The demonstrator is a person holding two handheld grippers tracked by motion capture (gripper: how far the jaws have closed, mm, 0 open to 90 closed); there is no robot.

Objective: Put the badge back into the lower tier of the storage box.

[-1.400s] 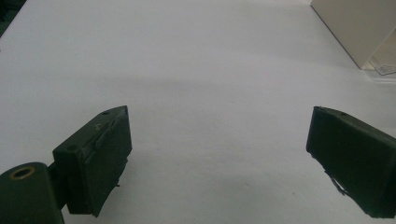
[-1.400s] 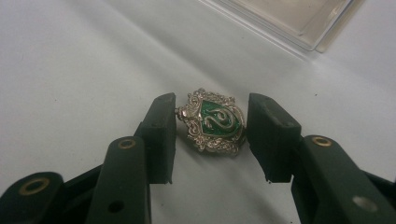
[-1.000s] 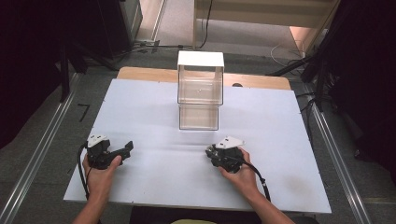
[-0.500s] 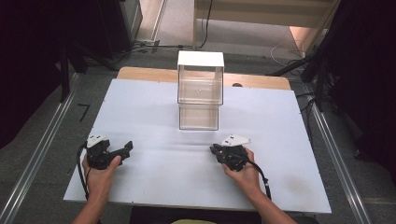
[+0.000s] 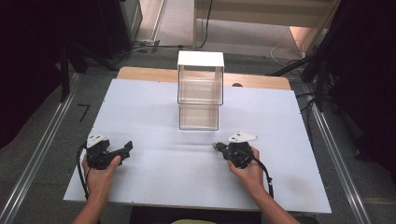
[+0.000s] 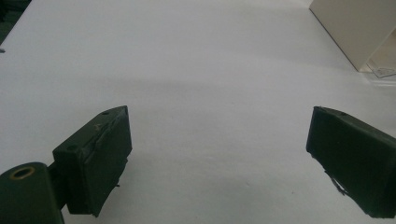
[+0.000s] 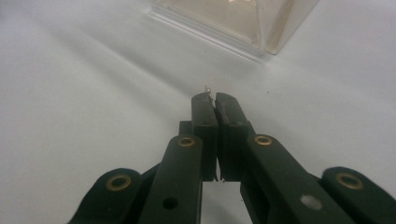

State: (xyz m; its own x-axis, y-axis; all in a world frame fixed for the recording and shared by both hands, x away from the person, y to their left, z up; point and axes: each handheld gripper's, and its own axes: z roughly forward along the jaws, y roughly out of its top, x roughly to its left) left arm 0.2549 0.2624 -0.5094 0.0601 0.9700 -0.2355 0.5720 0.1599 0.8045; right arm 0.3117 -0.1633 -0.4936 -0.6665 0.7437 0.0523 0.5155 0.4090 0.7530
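I read no text, label, brand name or number on anything before me. A dark mark resembling a "7" sits on the grey floor left of the table; its meaning is unclear.

The high view looks forward and down over my whole white table. My left gripper view sits low and close, facing across bare tabletop toward the clear box. My right gripper view, equally low, faces that same clear box, shared by all three views.
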